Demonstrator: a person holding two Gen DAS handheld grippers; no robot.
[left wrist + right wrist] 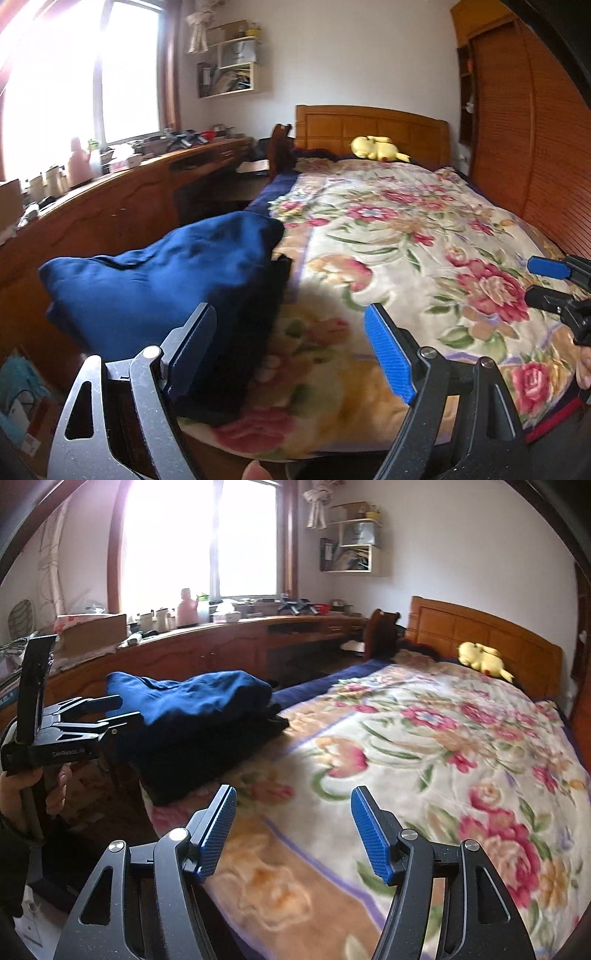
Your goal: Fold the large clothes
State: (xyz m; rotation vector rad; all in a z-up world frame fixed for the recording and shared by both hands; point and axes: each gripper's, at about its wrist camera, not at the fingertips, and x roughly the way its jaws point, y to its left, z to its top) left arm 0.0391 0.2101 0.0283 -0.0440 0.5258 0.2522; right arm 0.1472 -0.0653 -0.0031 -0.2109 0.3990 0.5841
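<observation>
A folded stack of clothes lies at the bed's near left corner: a royal-blue garment [159,273] [192,698] on top of a dark navy one [240,350] [207,753]. My left gripper [291,332] is open just in front of the stack, its left pad [195,343] beside the dark fabric, and nothing sits between the jaws. In the right wrist view the left gripper [125,709] hovers at the pile's left end. My right gripper [295,819] is open over the bare floral blanket [424,775], right of the stack and empty. It shows at the right edge [543,284].
The bed with the floral blanket [406,240] runs back to a wooden headboard [369,129], with a yellow plush toy [376,147] by it. A long cluttered wooden desk [221,642] lines the window wall on the left. A wooden wardrobe [517,129] stands on the right.
</observation>
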